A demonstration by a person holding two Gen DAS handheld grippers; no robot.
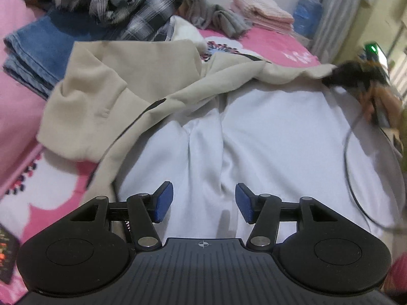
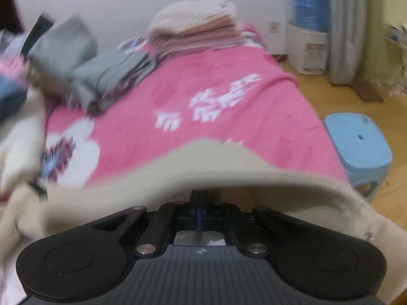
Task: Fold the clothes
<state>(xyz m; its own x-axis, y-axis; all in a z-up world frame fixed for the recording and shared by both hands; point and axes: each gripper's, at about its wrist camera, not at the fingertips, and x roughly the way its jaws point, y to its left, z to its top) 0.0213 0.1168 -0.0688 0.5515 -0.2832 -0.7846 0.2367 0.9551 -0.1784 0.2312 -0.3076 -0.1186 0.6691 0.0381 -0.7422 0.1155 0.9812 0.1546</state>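
**Beige garment, one edge lifted over white lining**

- Left gripper [image 1: 204, 202]: we hold it low over the white lining [image 1: 267, 137]; blue pads [image 1: 162, 202] stand wide apart, nothing between them.
- Right gripper [image 2: 199, 213]: jaws drawn together, pinching the beige garment [image 2: 216, 167], whose edge drapes over the fingers and hides their tips. In the left view this gripper [image 1: 338, 77] sits at the garment's far right corner.
- Beige garment [image 1: 122, 84]: spread across the pink bedspread [image 2: 203, 94], partly turned back, exposing the lining; a folded sleeve lies at left.
- Folded jeans [image 1: 38, 48]: far left, just beside the garment.
- Plaid shirt [image 1: 114, 2]: crumpled, atop the jeans.
- Grey clothing [image 2: 101, 73]: mid-bed.
- Pink folded stack [image 2: 195, 25]: at the far end of the bed.
- Blue stool [image 2: 358, 142]: on the floor, right of the bed.
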